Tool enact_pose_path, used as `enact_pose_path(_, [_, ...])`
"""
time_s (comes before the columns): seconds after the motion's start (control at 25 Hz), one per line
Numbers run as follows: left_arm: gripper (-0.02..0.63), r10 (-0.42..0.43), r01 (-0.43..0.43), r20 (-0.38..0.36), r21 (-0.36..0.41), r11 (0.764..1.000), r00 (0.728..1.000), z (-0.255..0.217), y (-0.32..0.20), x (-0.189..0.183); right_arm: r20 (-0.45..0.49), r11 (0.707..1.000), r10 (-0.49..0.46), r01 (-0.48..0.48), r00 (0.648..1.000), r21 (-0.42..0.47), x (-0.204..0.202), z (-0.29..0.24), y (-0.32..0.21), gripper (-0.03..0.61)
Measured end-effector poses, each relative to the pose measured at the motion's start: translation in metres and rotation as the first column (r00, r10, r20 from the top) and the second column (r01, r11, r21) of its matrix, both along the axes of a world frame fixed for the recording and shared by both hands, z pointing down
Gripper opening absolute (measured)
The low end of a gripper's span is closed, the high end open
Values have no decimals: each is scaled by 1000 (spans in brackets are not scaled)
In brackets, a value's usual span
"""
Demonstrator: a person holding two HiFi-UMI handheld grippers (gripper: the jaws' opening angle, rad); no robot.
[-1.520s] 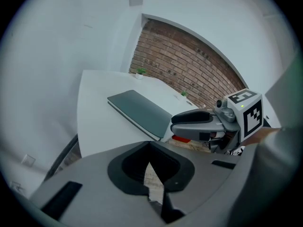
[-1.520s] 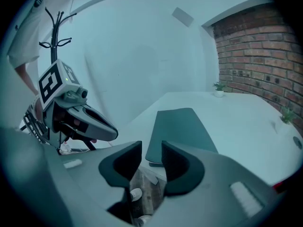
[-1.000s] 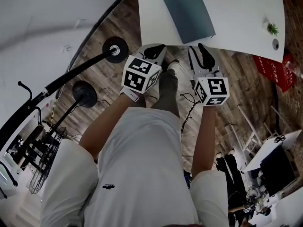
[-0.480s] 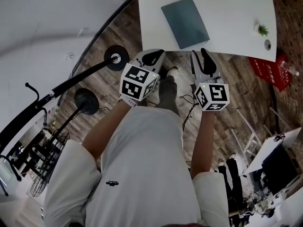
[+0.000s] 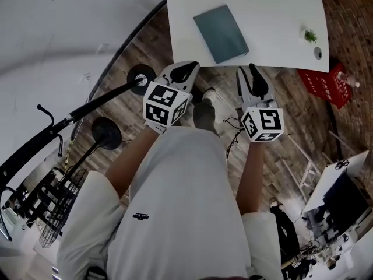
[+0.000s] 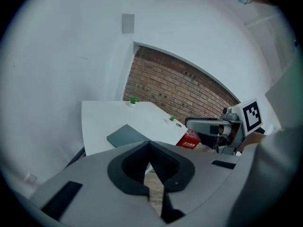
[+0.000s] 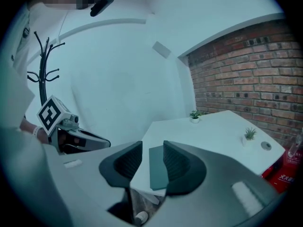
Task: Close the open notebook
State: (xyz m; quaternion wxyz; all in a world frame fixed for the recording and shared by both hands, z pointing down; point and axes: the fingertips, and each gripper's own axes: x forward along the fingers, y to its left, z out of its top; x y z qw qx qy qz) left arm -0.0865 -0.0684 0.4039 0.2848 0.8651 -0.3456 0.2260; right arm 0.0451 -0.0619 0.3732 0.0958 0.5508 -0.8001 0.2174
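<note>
**Entry: notebook ahead of both grippers, out of reach**

Principal item: dark teal rectangular notebook [image 5: 221, 34], count one. Lying flat on the white worktop [image 5: 280, 10], close to its near edge. Shows as a single slab with the cover up and no spread of pages visible; judged already shut or nearly so, though not certain from these views.

Position relative to the fingers: forward of them and up on the worktop. Both grippers held short of the near edge, over the wooden floor [image 5: 291, 115], well apart from the notebook. Long axis running away from the person, slanted, with the far end leaning left and the near end leaning right in the head view. Near short edge falling between the two grippers.

Left gripper [image 5: 182, 70] [image 6: 150, 150]: count one. Fingers [image 6: 130, 167] drawn together, tips meeting, nothing between them. Notebook seen off to the left of its line.

Right gripper [image 5: 252, 74] [image 7: 151, 157]: count one. Fingers [image 7: 177, 162] a narrow gap apart, empty, with the notebook framed straight through the gap. Judged the better aligned of the two and slightly nearer the near right corner; a forward reach onto the worktop needed before any contact.

Other contents:
- small green potted plants, count two, at the far and right margins of the worktop [image 7: 194, 114] [image 7: 249, 134]; only one within the head view [image 5: 310, 35]
- small round grey item [image 5: 317, 52], count one, just beside the nearer plant
- red crate [image 5: 325, 80], count one, on the floor by the worktop's right corner
</note>
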Motion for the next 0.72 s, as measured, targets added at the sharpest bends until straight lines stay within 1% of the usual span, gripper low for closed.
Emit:
enact_pose_path(0.12, [9,7,-7,-17,27,1000,1000,-16,-2,1,-8,1000,13,-13,1000,26,3,-18,5,133])
enact_pose_path(0.32, [9,5,-3,-44,58,998,999,-37,-3,0,2,999,15,-16,1000,31,3,-36,16,133])
enact_pose_path(0.48, [9,-7,11,-56,79,997,998,-51,-2,-5,6,997,45,-46,999,55,7,-52,26,133])
enact_pose_path(0.64, [9,-21,27,-79,75,997,997,-65,0,-11,8,994,72,-72,997,81,12,-68,36,133])
enact_pose_path(0.72, [9,-23,31,-93,92,995,995,-76,-3,-13,16,992,88,-89,996,94,14,-74,38,133])
